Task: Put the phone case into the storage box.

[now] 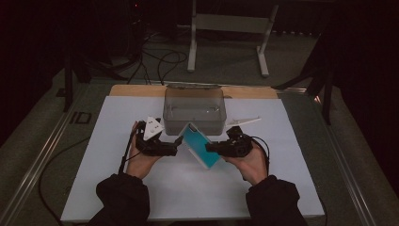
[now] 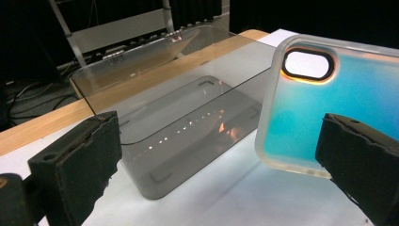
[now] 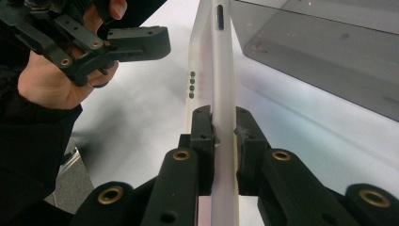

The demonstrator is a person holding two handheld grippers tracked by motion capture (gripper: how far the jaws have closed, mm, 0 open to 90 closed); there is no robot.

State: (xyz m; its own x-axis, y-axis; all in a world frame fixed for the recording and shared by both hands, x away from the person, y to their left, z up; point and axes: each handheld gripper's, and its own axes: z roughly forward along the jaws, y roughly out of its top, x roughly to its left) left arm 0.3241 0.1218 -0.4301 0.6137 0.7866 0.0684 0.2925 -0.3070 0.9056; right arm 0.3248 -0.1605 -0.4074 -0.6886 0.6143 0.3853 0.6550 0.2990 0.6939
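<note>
My right gripper (image 3: 221, 125) clamps the teal phone case (image 1: 201, 146) edge-on; my left gripper (image 2: 221, 155) gapes wide, gripping nothing, beside the grey bin (image 1: 194, 106).

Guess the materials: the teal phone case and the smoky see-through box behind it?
Teal phone case: probably soft, frosted plastic or silicone; its milky translucent rim and matte sheen suggest so. Smoky see-through box: likely rigid tinted plastic with a glossy finish; its floor shows through thin walls that mirror lights.

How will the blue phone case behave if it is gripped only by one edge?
The phone case looks thin and hollow, so probably light. Right gripper holds it upright by the rim without visible sagging, so likely fairly stiff. Its smooth frosted edge may slip.
</note>
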